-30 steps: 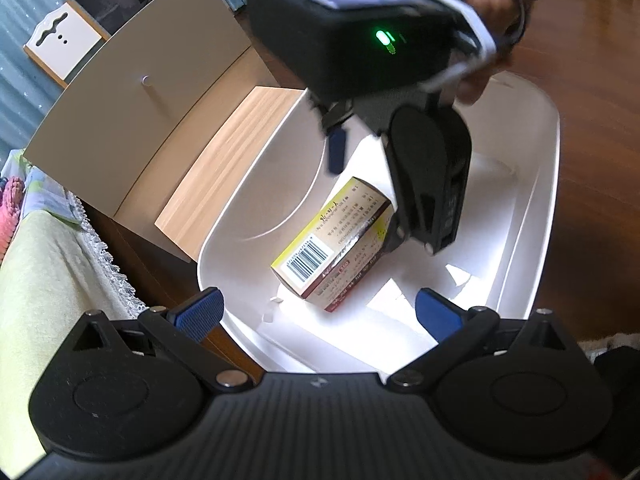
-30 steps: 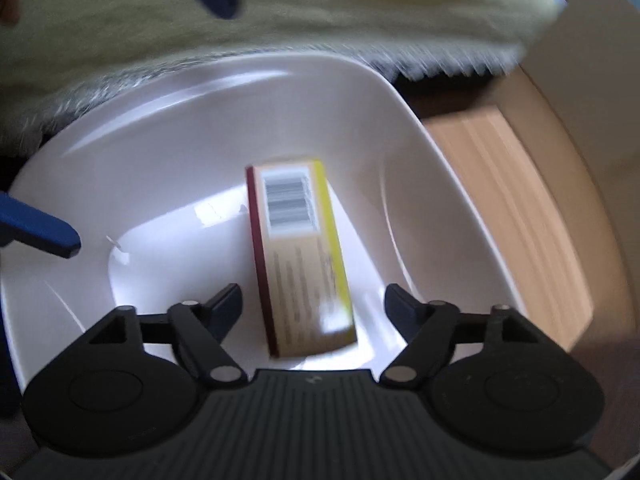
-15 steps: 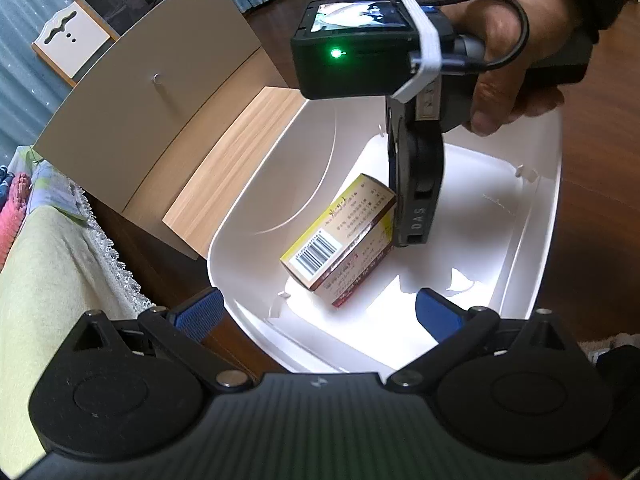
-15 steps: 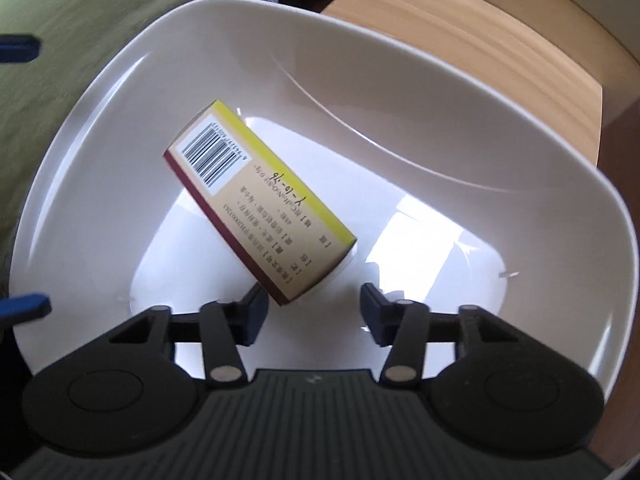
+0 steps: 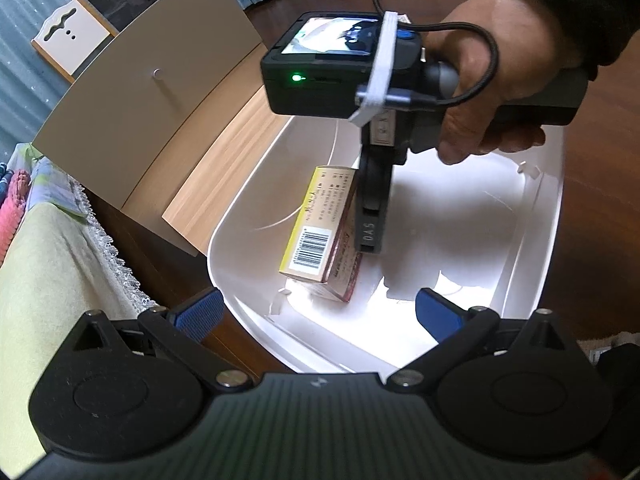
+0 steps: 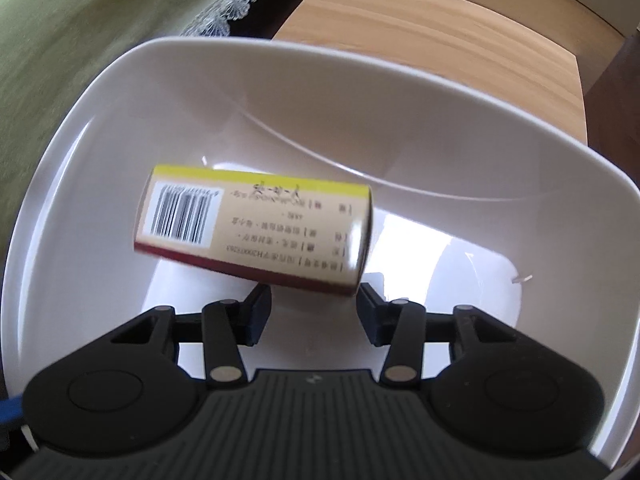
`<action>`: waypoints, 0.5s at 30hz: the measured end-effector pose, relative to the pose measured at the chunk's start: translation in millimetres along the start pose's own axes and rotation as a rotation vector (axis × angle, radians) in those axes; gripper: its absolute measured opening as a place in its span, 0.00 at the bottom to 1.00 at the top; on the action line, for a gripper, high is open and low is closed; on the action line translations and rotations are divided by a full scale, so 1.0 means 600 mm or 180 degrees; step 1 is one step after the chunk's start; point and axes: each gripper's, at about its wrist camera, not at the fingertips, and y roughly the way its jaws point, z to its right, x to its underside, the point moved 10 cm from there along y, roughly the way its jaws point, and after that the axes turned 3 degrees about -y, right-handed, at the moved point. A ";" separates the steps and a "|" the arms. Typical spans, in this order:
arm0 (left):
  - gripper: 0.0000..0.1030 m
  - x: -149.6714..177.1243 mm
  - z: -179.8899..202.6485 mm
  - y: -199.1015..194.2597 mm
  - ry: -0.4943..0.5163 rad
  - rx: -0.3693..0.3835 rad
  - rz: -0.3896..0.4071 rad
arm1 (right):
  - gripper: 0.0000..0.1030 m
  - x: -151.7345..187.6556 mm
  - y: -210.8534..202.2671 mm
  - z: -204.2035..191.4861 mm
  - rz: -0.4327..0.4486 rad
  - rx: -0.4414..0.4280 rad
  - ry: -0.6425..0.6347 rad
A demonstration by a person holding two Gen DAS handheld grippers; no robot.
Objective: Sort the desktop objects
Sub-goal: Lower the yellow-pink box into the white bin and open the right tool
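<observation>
Setting: dark brown wooden table [image 5: 600, 216] carried a white tub [image 5: 536, 264]; a pale wood board [image 5: 224, 184] and a beige panel [image 5: 152, 112] stood behind it, and a green cloth with lace trim [image 5: 52, 264] lay off to the left.
Box: the yellow-and-maroon carton [image 5: 316, 228] sat inside the white tub, tilted, barcode end low toward the near wall, its lower corner looking down on the tub floor.
Right hand: the person's right hand [image 5: 488, 80] was wrapped round the handle from above, wrist high, driving the tool steeply down into the tub, cable looping over the knuckles.
Right gripper: in its own view the right gripper [image 6: 314, 312] had its jaws parted, one on each side of the carton's [image 6: 256, 228] near edge and right up against it; not clamped, and actual contact was too close to call.
Left gripper: the left gripper [image 5: 316, 312] hung at the tub's near rim, blue pads [image 5: 200, 314] spread wide, holding nothing, aimed across the tub at the carton.
</observation>
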 end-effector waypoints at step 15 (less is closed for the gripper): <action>1.00 0.005 -0.001 0.003 0.0021 -0.0040 -0.0037 | 0.48 -0.014 0.011 -0.015 -0.0132 -0.0328 0.0529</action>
